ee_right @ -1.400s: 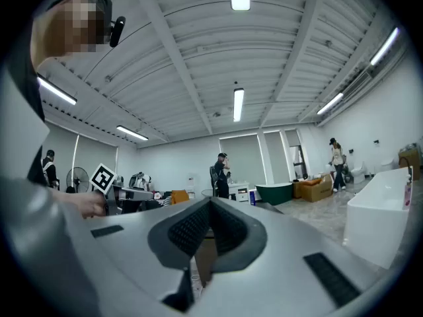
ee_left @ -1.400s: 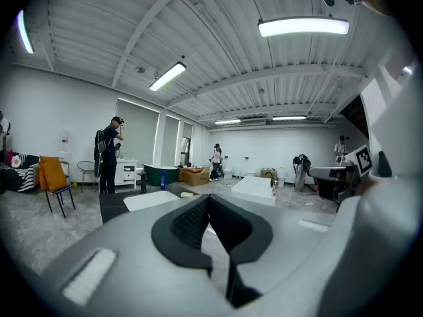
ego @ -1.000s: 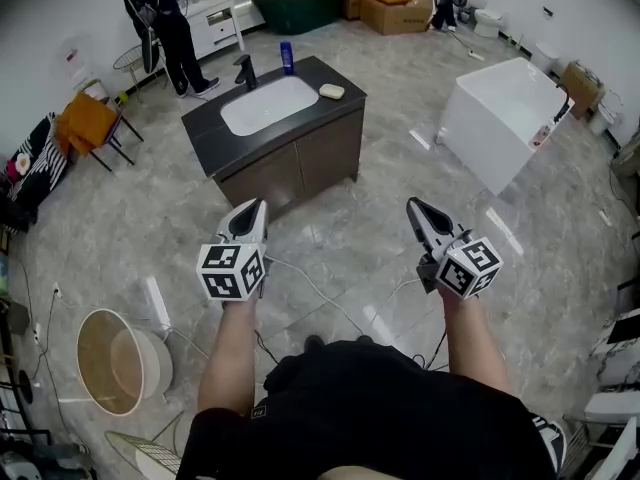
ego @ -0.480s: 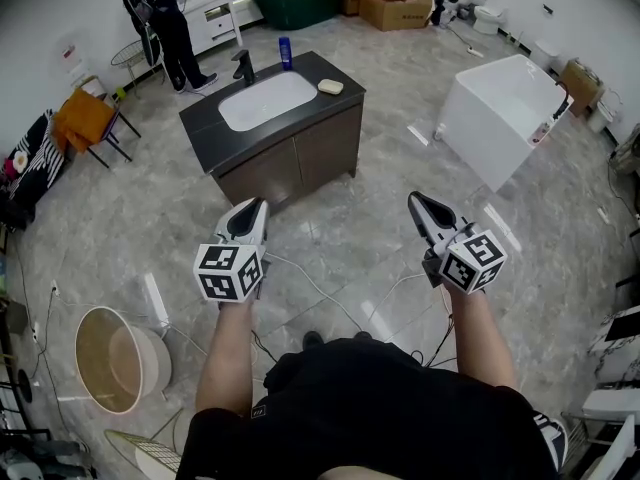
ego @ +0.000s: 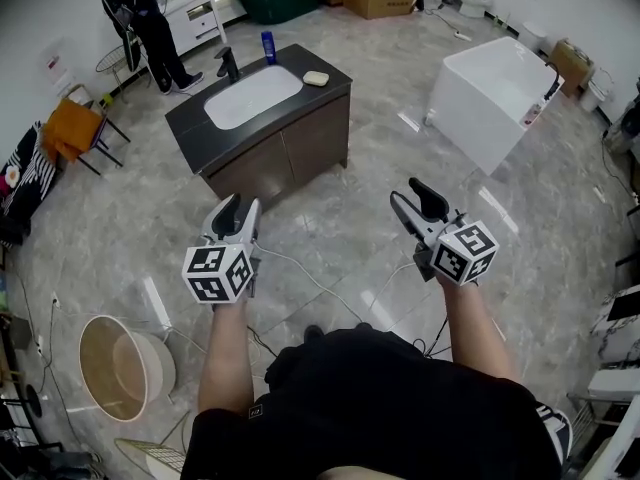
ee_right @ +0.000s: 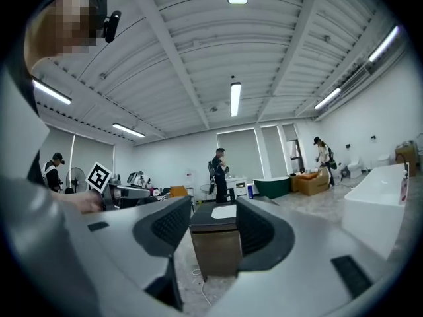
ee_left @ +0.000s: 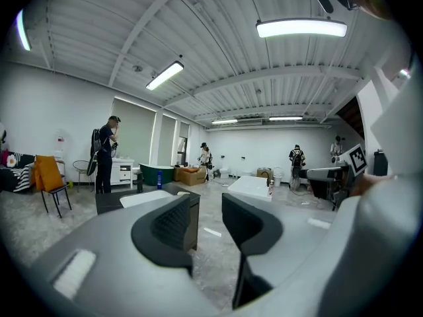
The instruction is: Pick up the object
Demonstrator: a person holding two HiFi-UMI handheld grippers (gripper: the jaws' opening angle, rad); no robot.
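Grey stone-pattern floor tiles surround a dark vanity cabinet whose counter carries a blue bottle and a pale soap bar beside the white basin; which of them is the object I cannot tell, and both stand well ahead of my grippers, untouched. I hold both bare forearms forward over the floor, the left gripper and the right gripper well apart, each pointing toward the cabinet with its cube of black-and-white square markers nearest me. Both sets of jaws are opening, with nothing between them.
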